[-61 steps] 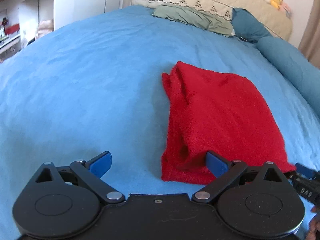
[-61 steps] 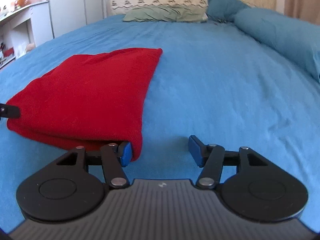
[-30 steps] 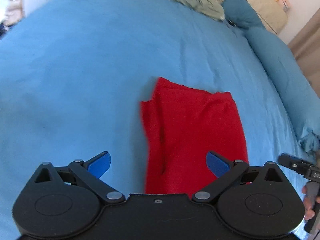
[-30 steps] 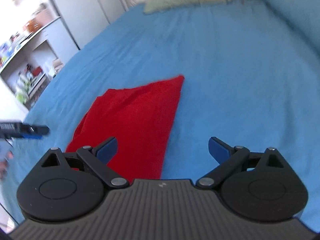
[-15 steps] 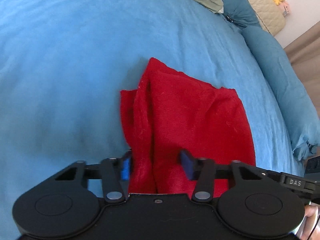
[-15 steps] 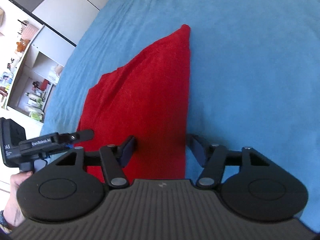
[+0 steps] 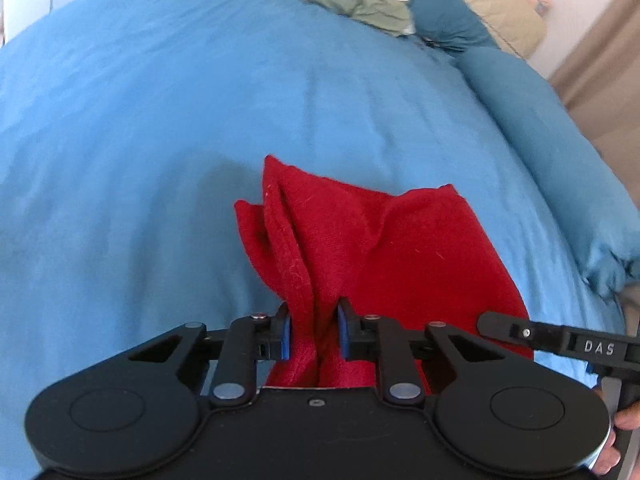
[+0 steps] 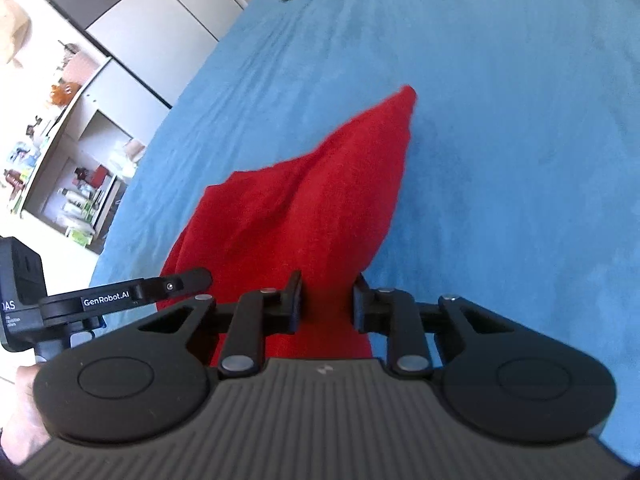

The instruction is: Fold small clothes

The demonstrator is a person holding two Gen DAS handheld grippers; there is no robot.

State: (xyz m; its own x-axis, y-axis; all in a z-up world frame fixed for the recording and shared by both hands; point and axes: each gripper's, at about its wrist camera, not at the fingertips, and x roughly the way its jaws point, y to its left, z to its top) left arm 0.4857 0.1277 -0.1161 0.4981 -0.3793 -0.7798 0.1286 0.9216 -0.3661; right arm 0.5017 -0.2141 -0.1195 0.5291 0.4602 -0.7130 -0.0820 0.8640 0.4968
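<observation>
Left gripper [image 7: 313,331] clamped on near-left corner of red cloth [image 7: 384,248]; right gripper [image 8: 327,298] clamped on near-right corner. Cloth on blue bed [image 7: 160,120], near edge lifted. Step: folding. Next: carry far, lay over.

We are seeing the left gripper [image 7: 313,332]: matte black, two round discs, silver rivets, blue pads [image 7: 285,335]. The right gripper [image 8: 327,303] is showing a ribbed grey base and white "GenRobot.AI" and "DAS" lettering nearby. Bare skin is showing at frame edges.
</observation>
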